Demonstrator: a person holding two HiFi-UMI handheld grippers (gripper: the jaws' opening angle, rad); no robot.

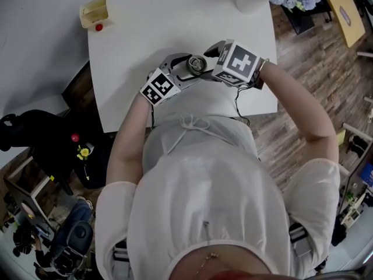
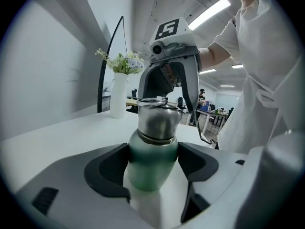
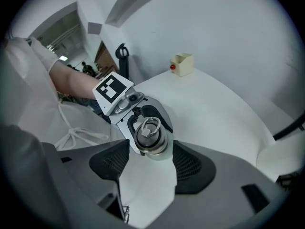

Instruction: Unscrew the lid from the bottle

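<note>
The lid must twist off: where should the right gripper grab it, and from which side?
Take the lid by its round side wall, below the wire ring, from straight above: the bottle stands upright, its body clamped by the left gripper, lid sides free.

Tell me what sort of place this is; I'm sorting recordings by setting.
Probably an open-plan office or workshop: rows of desks with screens in the background, long white ceiling strip lights, and a wood-plank floor around the white rectangular table.
</note>
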